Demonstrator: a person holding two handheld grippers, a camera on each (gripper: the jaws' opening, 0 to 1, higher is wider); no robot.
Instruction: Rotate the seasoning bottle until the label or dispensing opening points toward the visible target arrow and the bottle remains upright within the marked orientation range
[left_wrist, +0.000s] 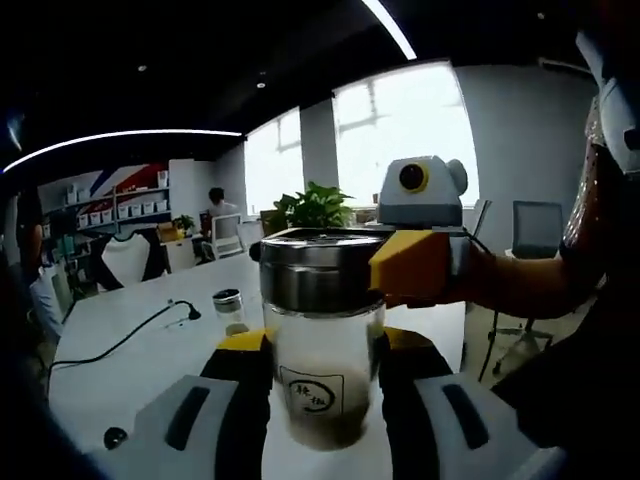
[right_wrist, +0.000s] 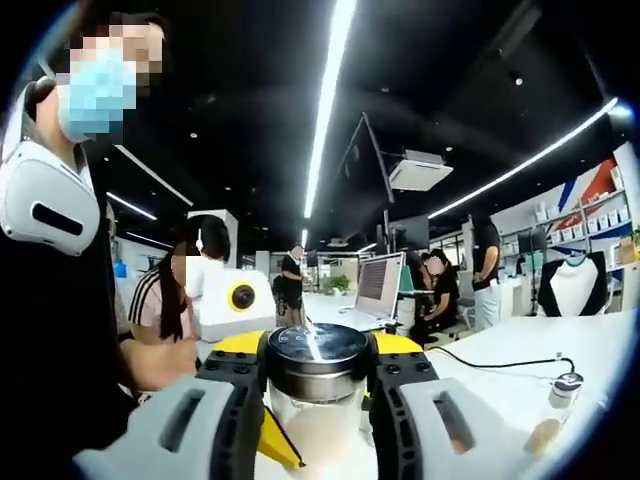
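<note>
A glass seasoning bottle (left_wrist: 322, 385) with a steel lid (left_wrist: 312, 270) stands upright between my left gripper's (left_wrist: 325, 350) jaws, which are shut on its glass body. Its square black-outlined label (left_wrist: 312, 390) faces the left gripper view's camera, and brown seasoning fills the bottom. My right gripper (left_wrist: 412, 266) comes in from the right, its yellow finger pressed against the lid. In the right gripper view the lid (right_wrist: 318, 348) sits between my right gripper's (right_wrist: 318, 372) jaws, which are shut on it. A yellow tip of the left gripper (right_wrist: 272, 438) shows beside the glass below.
The white table (left_wrist: 130, 370) carries a second small bottle (left_wrist: 230, 311) (right_wrist: 558, 400) and a black cable (left_wrist: 125, 338). A laptop (right_wrist: 378, 285) stands farther back. The person holding the grippers is close by on the right (left_wrist: 600, 300), and other people stand at the far desks.
</note>
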